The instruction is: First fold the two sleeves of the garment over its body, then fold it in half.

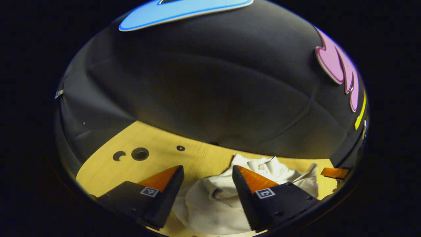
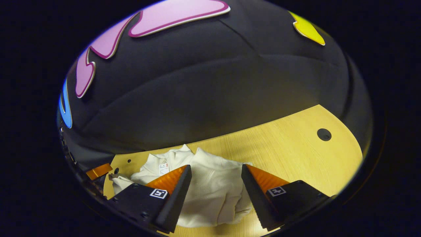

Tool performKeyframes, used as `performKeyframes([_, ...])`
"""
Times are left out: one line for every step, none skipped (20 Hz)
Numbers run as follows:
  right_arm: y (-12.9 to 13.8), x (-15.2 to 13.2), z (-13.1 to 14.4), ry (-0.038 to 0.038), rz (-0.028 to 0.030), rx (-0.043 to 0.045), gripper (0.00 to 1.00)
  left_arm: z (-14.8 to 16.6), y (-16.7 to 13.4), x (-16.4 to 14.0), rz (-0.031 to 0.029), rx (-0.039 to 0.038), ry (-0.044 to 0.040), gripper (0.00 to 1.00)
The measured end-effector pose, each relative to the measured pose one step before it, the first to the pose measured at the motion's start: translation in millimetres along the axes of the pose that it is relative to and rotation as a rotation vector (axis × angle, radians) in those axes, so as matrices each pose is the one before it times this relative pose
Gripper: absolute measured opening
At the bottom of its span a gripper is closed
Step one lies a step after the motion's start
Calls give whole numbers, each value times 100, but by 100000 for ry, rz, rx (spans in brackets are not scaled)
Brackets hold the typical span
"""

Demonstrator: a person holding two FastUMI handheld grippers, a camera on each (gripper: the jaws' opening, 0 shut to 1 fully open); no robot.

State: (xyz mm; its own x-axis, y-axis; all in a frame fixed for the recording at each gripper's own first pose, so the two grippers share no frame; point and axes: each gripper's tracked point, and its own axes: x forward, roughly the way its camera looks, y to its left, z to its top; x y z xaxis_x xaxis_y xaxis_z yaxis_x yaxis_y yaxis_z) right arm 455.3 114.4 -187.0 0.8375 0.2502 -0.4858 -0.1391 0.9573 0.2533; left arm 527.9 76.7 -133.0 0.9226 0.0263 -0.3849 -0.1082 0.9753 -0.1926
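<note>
Bare wooden table (image 2: 289, 144) with holes (image 1: 140, 153) surrounds the crumpled white garment (image 2: 210, 187), lying between both grippers' spread, empty fingers (image 1: 171, 187) (image 2: 179, 191).

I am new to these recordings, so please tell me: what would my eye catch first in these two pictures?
First the crumpled white garment, lying in a heap on the pale wooden table, not yet folded. Next, each view's own open fingers in the foreground: the left gripper and the right gripper both hang over the cloth, holding nothing.

A plain white garment (image 2: 210, 184) lies on a pale yellow wood-grain table (image 2: 289, 148).
</note>
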Motion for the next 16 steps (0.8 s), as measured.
performKeyframes([65,-907,234,-1496,-371,-992,93,752,-104,-1118,-839,988,-1155,96])
performKeyframes([8,-945,421,-1653,-560,-1214,94,716,-74,-973,-404,2389,-1367,98])
performKeyframes([229,-1075,496,-1688,-23,-1050,97,873,75,-1073,523,3332,-1655,98])
performKeyframes([321,-1172,405,-1748,-134,-1068,98,898,14,-1015,114,3079,-1562,98])
performKeyframes([225,-1204,548,-1722,6,-915,98,564,-418,-1267,-872,1945,-1519,97])
performKeyframes([171,-1308,569,-1860,-438,-986,98,785,-433,-1325,-1560,1059,-1625,98])
performKeyframes([56,-1424,746,-2205,-708,-1332,99,454,-533,-1486,-1457,1548,-1160,98])
performKeyframes([144,-1470,574,-2004,-647,-1356,98,675,-291,-1595,-834,1777,-1759,98])
performKeyframes([137,-1504,706,-1787,-428,-1288,98,778,-351,-1565,-1153,1522,-1237,98])
performKeyframes([2,-1826,598,-2016,-217,-1214,98,757,-331,-1640,-829,788,-1553,98])
performKeyframes([57,-1974,700,-1954,-419,-1055,98,422,-416,-1789,-980,260,-1422,98])
performKeyframes([369,-1950,706,-2191,-196,-1063,98,603,-377,-1743,-1008,-143,-1566,98])
performKeyframes([194,-1794,696,-2031,-479,-1135,98,439,-421,-2011,-991,243,-1415,98])
performKeyframes([61,-1902,657,-1746,-291,-672,98,506,-299,-2035,-799,617,-1347,97])
performKeyframes([236,-1890,531,-1663,-92,-357,98,172,-196,-1707,-560,928,-1712,97])
performKeyframes([263,-1697,204,-715,375,-415,98,263,-248,-1839,-212,1274,-946,97])
